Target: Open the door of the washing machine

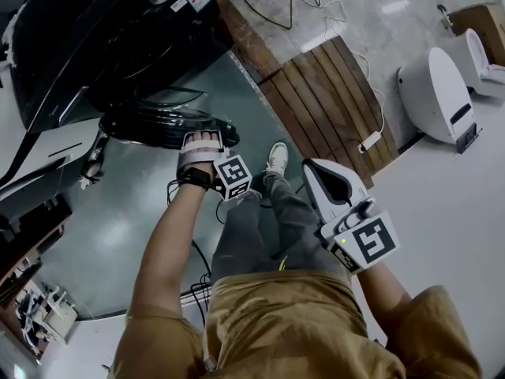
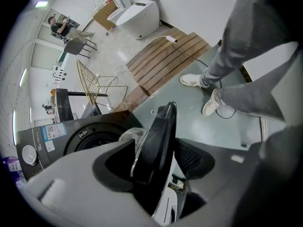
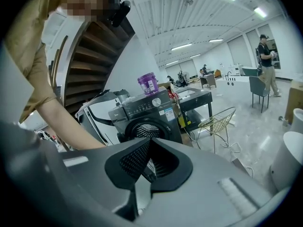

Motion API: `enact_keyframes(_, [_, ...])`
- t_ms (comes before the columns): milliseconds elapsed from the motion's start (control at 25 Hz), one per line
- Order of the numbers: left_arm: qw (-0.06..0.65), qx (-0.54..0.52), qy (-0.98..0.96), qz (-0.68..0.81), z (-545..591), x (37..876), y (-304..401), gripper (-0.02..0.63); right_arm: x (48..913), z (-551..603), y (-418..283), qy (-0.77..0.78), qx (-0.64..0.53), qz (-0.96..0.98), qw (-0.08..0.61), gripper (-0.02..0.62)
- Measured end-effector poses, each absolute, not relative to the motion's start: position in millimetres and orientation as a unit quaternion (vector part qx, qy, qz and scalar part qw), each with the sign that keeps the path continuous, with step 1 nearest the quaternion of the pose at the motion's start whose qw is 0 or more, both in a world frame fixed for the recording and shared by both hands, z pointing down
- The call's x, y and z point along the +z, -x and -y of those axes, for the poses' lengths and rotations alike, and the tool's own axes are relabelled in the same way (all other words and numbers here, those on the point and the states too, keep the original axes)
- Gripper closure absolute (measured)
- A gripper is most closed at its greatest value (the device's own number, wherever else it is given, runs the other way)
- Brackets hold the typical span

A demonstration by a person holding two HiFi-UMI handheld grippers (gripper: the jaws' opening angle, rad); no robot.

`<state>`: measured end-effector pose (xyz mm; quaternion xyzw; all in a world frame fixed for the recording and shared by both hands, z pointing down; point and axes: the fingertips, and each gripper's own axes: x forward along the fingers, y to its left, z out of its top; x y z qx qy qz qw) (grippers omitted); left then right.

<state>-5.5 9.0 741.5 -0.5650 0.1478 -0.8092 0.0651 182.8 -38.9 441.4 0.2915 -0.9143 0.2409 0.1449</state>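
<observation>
The dark washing machine [image 1: 95,38] stands at the upper left of the head view, and its round black door [image 1: 170,126] is swung out over the floor. My left gripper [image 1: 197,136] reaches down onto the door's free edge. In the left gripper view the door's rim [image 2: 158,145] stands edge-on between the jaws of the left gripper [image 2: 156,167], which are parted around it without clearly pressing; the machine's drum opening [image 2: 90,141] lies behind. My right gripper [image 1: 316,172] hangs beside my leg, away from the machine [image 3: 147,117]. The right gripper [image 3: 147,148] has its pads together and holds nothing.
A slatted wooden platform [image 1: 323,93] with a power strip [image 1: 369,141] lies right of the machine. A white toilet [image 1: 438,93] stands further right. My feet [image 1: 276,158] and loose cables are under the door. A purple container [image 3: 148,83] sits on the machine, with a wire chair [image 3: 215,122] beside it.
</observation>
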Motion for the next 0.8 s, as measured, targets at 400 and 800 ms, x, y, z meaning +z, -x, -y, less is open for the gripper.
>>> enact_keyframes(400, [0.076, -0.804, 0.566, -0.165, -71, 726, 21, 0.224, 436, 5, -146, -0.256, 0.231, 0.926, 0.155, 0.591])
enact_keyframes(800, [0.056, -0.804, 0.558, -0.197, -143, 706, 57, 0.193, 430, -35, -87, -0.189, 0.215, 0.944, 0.164, 0.591])
